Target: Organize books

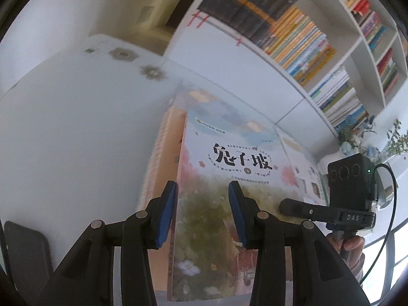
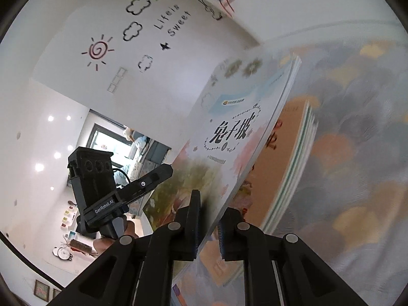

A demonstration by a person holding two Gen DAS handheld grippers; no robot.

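Note:
A thin floral book (image 1: 229, 153) with black Chinese title lettering is held up between both grippers. My left gripper (image 1: 202, 186) straddles its spine edge, one blue pad (image 1: 167, 214) behind it and the other on the cover. My right gripper (image 2: 209, 204) is shut on the same floral book (image 2: 224, 137) at its page edge. Beside and behind it is an orange book (image 2: 280, 158) with several thin ones stacked against it, also visible as the orange book (image 1: 165, 153). The right gripper (image 1: 301, 207) and left gripper (image 2: 155, 178) each show in the other's view.
A white bookshelf (image 1: 293, 38) packed with rows of books rises ahead on the right, with potted plants (image 1: 397, 140) beside it. A white surface with flower decals (image 1: 63, 127) lies left, a dark flat object (image 1: 25, 250) on it. A decal-covered wall (image 2: 97, 49) and a doorway (image 2: 122, 140) stand behind.

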